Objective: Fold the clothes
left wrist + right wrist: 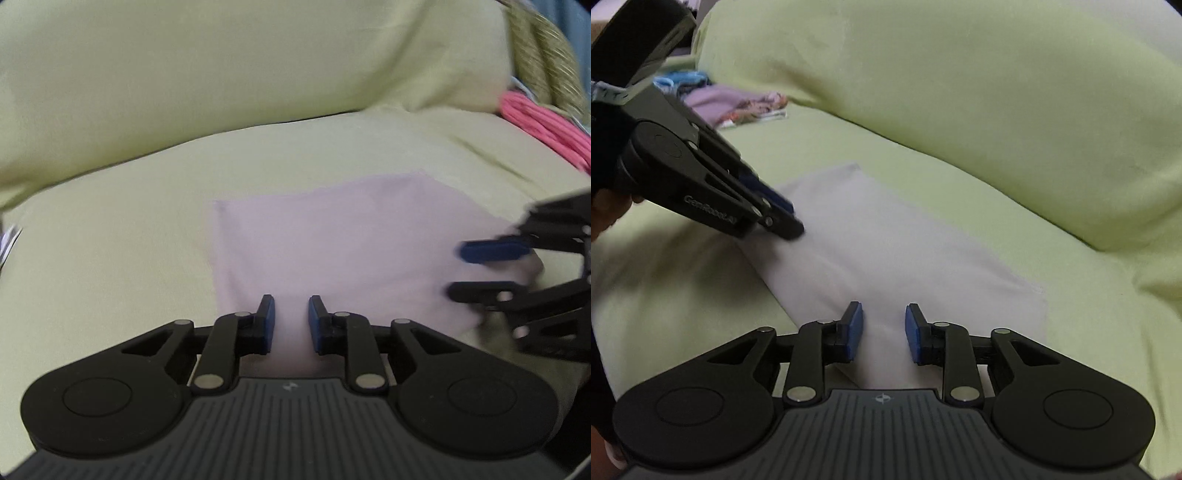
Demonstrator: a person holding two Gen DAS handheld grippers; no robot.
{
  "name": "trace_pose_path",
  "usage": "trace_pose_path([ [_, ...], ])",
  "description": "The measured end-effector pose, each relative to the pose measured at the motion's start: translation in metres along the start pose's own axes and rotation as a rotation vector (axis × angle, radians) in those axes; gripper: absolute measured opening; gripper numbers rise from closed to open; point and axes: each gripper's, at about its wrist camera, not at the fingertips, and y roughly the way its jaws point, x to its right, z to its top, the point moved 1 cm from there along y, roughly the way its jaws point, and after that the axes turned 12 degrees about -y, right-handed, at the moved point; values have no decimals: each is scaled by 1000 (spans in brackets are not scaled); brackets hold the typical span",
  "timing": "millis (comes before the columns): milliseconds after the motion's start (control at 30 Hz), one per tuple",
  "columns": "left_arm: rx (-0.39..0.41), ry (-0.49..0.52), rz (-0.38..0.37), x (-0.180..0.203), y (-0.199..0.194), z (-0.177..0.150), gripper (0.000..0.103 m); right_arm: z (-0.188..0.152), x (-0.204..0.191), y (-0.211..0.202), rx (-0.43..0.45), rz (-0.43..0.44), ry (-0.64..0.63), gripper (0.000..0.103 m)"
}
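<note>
A: Left gripper [291, 321] first: blue pads [269, 325] parted by a narrow gap, nothing pinched, only the pale folded cloth [332, 240] lying flat underneath and showing through the gap.

B: Same on the right gripper [882, 332]: pads [854, 332] a little wider apart, bare, poised over the near edge of the cloth [886, 251]. No fabric lifted or clamped in either.

A: Cloth itself: a smooth pale rectangle, folded, lying flat on the yellow-green seat cushion [110, 258], corners fairly square, far edge toward the back cushion [221, 74].

B: Seen from the right wrist, left gripper [783, 218] low over the cloth's far left corner, jaws barely parted there, touching or just above, hard to say through the blur.

A: From the left wrist, right gripper [480, 269] coming in sideways at the cloth's right edge, one blue pad above, one black finger below, a gap between, blurred.

B: Further out: back cushion [960, 92] bulging over the seat, close behind the cloth but not on it.

A: To the right, a pink ribbed item [535, 125] at the seat's end, well clear of the cloth; a woven olive fabric [543, 62] behind that.

B: On the other side, a heap of other clothes [731, 103], lilac, blue and patterned, well apart. A hand [605, 210] behind the left gripper, dark and partly cut off.
</note>
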Motion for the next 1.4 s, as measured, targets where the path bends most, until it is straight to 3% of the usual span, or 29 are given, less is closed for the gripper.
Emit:
trace_pose_path([
  [167,-35,-74,79,-10,-11,0,14,-19,26,-14,-77,4,169,30],
  [367,-56,-136,124,-4,-39,-7,14,-43,43,-41,-158,-83,322,30],
  [433,-62,-162,108,0,-50,-7,14,-45,46,-54,-105,-88,358,29],
  [500,-63,-161,114,8,-51,-7,15,-42,41,-65,-41,-39,383,29],
  [567,-74,-157,135,11,-45,-7,15,-39,34,-63,-31,4,388,29],
  [800,-105,-163,165,10,-31,-8,18,-52,36,-35,-117,36,458,26],
  [967,-106,-139,190,13,-34,-12,20,-59,45,-37,-171,-22,507,28],
  [1033,-113,-133,217,13,-37,-14,27,-61,52,-36,-203,-56,545,29],
  [1167,-120,-149,230,11,-46,-15,27,-67,62,-56,-146,-86,622,30],
  [1400,-122,-143,223,21,-56,-22,34,-60,59,-71,-88,-87,661,44],
])
